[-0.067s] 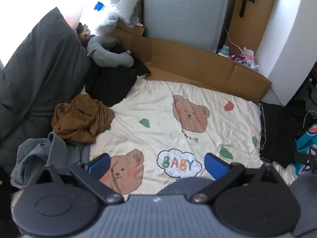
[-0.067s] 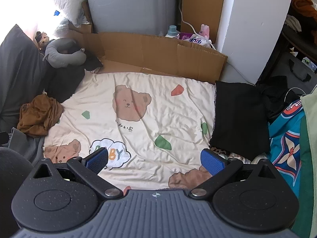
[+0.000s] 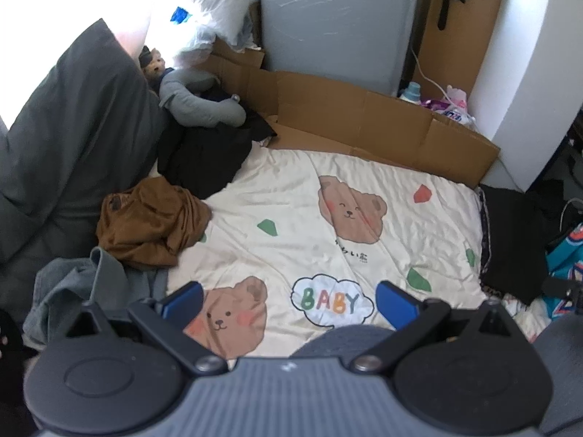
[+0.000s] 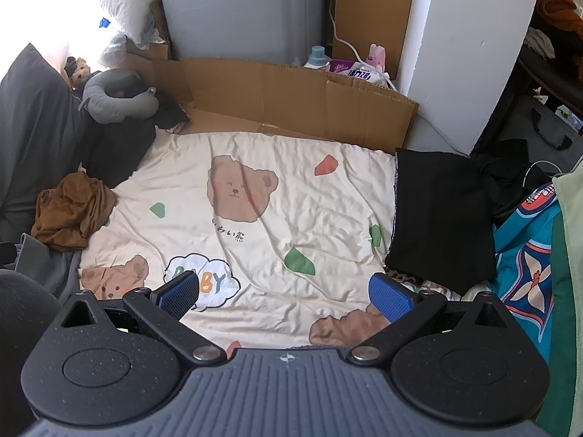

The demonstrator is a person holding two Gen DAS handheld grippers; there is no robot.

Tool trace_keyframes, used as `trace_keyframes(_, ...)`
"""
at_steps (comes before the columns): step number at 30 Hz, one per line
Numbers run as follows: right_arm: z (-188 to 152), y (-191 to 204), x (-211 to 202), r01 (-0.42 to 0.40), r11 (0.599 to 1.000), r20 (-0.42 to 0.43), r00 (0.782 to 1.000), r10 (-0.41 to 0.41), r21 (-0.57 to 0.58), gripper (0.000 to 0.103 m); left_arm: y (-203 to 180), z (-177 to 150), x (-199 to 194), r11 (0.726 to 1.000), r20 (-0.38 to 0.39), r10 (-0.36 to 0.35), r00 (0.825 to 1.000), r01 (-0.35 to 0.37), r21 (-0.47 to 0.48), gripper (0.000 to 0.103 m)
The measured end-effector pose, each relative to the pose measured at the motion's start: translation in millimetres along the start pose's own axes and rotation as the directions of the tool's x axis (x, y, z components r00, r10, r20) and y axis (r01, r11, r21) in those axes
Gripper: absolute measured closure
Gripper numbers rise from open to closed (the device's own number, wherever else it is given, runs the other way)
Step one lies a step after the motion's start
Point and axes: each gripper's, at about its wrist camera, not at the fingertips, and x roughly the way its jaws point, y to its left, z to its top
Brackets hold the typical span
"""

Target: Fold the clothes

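Hovering over bear sheet [image 3: 328,255]: left gripper [image 3: 288,300], right gripper [image 4: 284,293], both released, empty; best pinch brown shirt [image 3: 153,222] at one edge.

Two hand-held grippers, left [image 3: 288,300] and right [image 4: 284,293], each with two blue pads. One cream bear-print blanket [image 4: 277,218] on the bed, printed with three bear faces fully in view. Clothes: one brown garment [image 3: 149,224], one grey garment [image 3: 76,287], one folded black piece [image 4: 441,215]; one grey neck pillow [image 4: 116,100].
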Motion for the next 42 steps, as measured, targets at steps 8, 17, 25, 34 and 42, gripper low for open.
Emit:
trace_keyframes(8, 0, 1, 0, 0.003, 1.0, -0.001, 1.0, -0.003, -0.003, 0.001, -8, 1, 1, 0.996, 0.011, 0.07, 0.997, -0.071, 0.048, 0.001)
trace_keyframes(17, -1, -1, 1, 0.001, 1.0, 0.003, 1.0, -0.001, 0.006, 0.001, -8, -2, 0, 0.997, 0.033, 0.061, 0.998, -0.063, 0.051, 0.001)
trace_keyframes(25, -1, -4, 1, -0.003, 1.0, 0.006, 1.0, 0.003, 0.018, 0.001, -4, 3, 0, 0.998, 0.025, 0.055, 0.998, -0.056, 0.031, 0.001)
trace_keyframes(34, -4, -2, -2, 0.001, 1.0, 0.013, 1.0, -0.002, 0.018, 0.001, -1, 1, -2, 0.999, 0.023, 0.048, 0.999, -0.048, 0.014, 0.001)
trace_keyframes(42, -3, -4, -3, 0.005, 1.0, 0.017, 1.0, -0.005, 0.016, 0.001, -4, 2, 0, 0.998, 0.019, 0.062, 0.998, -0.062, 0.02, 0.001)
